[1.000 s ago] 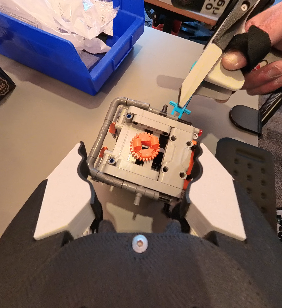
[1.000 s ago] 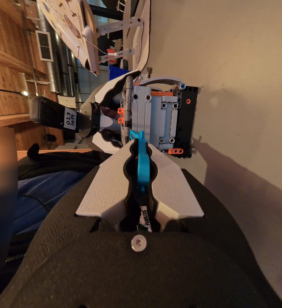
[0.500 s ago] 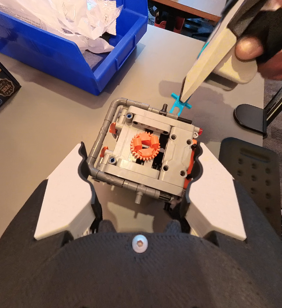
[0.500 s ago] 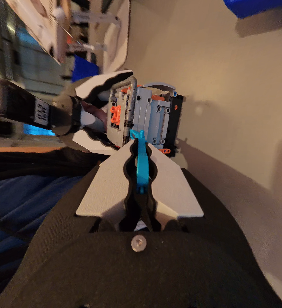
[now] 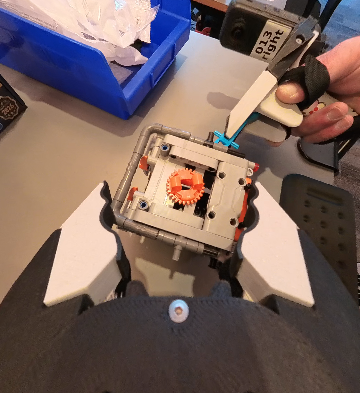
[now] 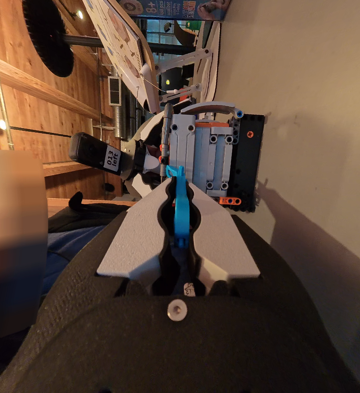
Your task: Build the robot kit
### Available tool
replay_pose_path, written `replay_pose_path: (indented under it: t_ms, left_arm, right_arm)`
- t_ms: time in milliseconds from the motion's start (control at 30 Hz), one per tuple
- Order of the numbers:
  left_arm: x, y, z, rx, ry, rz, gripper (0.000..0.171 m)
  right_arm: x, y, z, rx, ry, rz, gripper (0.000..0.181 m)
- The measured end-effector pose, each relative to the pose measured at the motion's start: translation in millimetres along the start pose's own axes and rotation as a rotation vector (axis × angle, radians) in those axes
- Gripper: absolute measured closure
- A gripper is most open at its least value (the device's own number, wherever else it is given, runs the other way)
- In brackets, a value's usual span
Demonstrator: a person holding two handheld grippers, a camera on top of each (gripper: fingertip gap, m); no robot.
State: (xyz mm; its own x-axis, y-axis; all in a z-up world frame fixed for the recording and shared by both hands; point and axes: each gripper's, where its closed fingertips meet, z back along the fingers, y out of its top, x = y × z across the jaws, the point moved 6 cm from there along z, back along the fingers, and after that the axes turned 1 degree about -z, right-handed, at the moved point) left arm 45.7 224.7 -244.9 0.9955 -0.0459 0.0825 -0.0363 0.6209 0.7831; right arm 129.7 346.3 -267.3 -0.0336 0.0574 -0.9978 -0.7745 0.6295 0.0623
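I've got the brick assembly on the table between my left gripper fingers; my right gripper pinches a lever piece at its far right corner; bin behind-left with plastic bags in it; perforated pad to the right

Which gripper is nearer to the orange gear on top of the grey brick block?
Left. The left gripper straddles the grey brick block, its fingers at either side, with the orange gear between them. The right gripper holds a blue piece at the block's far edge.
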Motion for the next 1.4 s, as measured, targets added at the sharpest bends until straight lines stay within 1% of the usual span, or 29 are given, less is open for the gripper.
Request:
replay_pose_path:
  t_ms: [100, 167, 267, 367, 500, 633, 733, 833, 967, 1000, 1067, 1133, 1200, 1400]
  left_arm:
    - [-0.1, 0.7, -0.2, -0.007, -0.001, -0.006, 0.047]
    - [0.1, 0.9, -0.3, -0.011, -0.002, -0.010, 0.047]
    - [0.9, 1.7, -1.4, -0.008, 0.002, -0.017, 0.048]
    - [0.8, 1.9, -1.6, -0.007, 0.003, -0.015, 0.047]
    - [1.2, 2.0, -2.0, -0.001, 0.004, -0.019, 0.047]
    - [1.1, 2.1, -2.5, -0.001, 0.002, -0.021, 0.047]
    - [1.1, 2.2, -2.6, 0.004, 0.000, -0.018, 0.047]
    - [0.5, 2.1, -2.9, 0.004, 0.000, -0.016, 0.047]
    - [0.7, 2.1, -3.1, 0.006, 0.003, -0.013, 0.047]
    - [0.7, 2.2, -3.1, 0.004, 0.005, -0.013, 0.047]
    - [4.4, 4.2, -5.3, 0.013, -0.006, -0.026, 0.047]
    - [3.4, 3.6, -4.6, 0.005, 0.002, -0.021, 0.047]
    - [3.3, 3.1, -4.0, 0.002, -0.001, -0.026, 0.047]
    - [3.7, 3.9, -3.9, -0.009, -0.011, -0.030, 0.047]
  right_arm:
    - [-9.8, 9.0, 7.8, 0.007, -0.084, 0.083, 0.177]
    - [-10.7, 18.3, 8.8, -0.015, -0.209, 0.148, 0.177]
    - [-20.7, 26.3, 1.5, -0.077, -0.265, 0.194, 0.177]
    - [-25.9, 30.5, -4.1, -0.119, -0.288, 0.191, 0.177]
    - [-28.3, 33.2, -5.6, -0.177, -0.398, 0.230, 0.176]
    - [-29.8, 34.0, -6.2, -0.189, -0.420, 0.229, 0.177]
    - [-33.3, 36.1, -8.3, -0.231, -0.467, 0.244, 0.177]
    - [-39.5, 38.4, -12.0, -0.274, -0.547, 0.287, 0.177]
    - [-49.7, 39.7, -19.1, -0.333, -0.680, 0.388, 0.177]
    - [-50.2, 40.5, -21.4, -0.340, -0.680, 0.394, 0.177]
    - [-45.4, 36.6, -33.2, -0.370, -0.572, 0.331, 0.176]
    - [-42.6, 38.3, -32.4, -0.350, -0.509, 0.310, 0.178]
    - [-41.8, 36.2, -31.0, -0.326, -0.487, 0.338, 0.177]
    - [-36.0, 35.6, -24.9, -0.289, -0.379, 0.311, 0.177]
